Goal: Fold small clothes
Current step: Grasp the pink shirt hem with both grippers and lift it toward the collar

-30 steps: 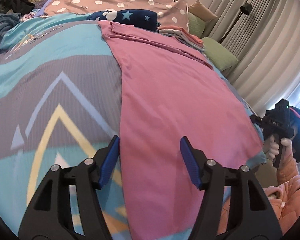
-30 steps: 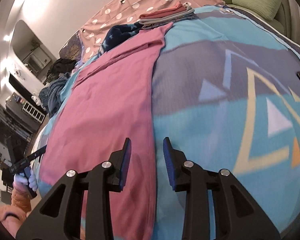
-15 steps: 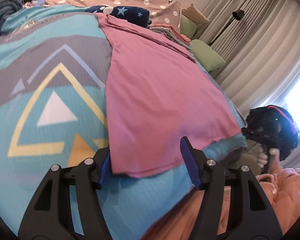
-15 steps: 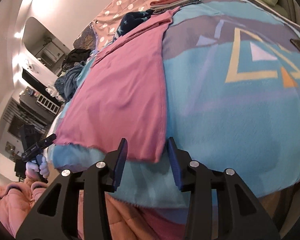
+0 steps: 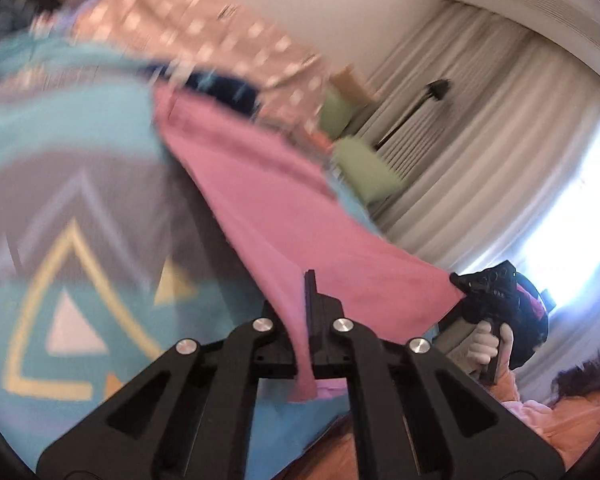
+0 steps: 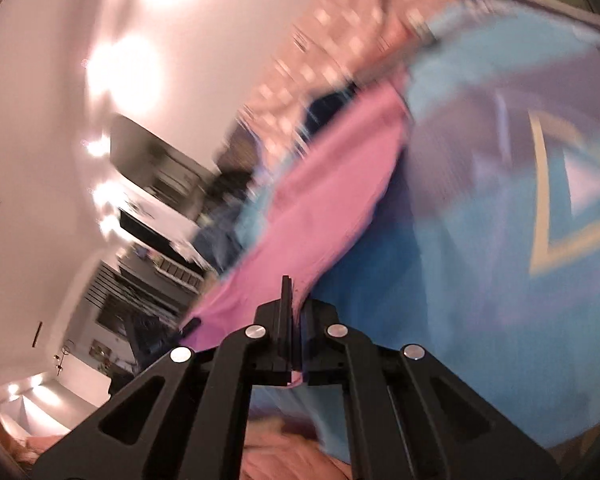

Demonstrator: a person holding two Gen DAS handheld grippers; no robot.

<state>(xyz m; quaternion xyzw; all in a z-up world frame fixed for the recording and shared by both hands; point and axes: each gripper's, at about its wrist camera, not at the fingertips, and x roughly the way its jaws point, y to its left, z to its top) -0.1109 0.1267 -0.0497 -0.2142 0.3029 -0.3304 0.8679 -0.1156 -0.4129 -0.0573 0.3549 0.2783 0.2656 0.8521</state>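
A long pink garment (image 5: 268,200) lies along the bed, its near hem lifted off the blue patterned bedspread (image 5: 60,208). My left gripper (image 5: 306,304) is shut on the near left corner of the pink garment, and a flap hangs down between the jaws. My right gripper (image 6: 290,308) is shut on the other near corner of the pink garment (image 6: 320,200). The right gripper also shows in the left wrist view (image 5: 488,288), holding that corner up. Both views are blurred by motion.
A dark star-print cloth (image 5: 220,88) and folded clothes lie at the garment's far end. A polka-dot pillow (image 5: 196,28) and green cushions (image 5: 364,168) sit at the head. Curtains (image 5: 480,128) and a lamp are to the right; shelves (image 6: 156,248) to the left.
Both grippers went from open at the garment's near hem to shut on its corners. They have lifted the hem off the bed.
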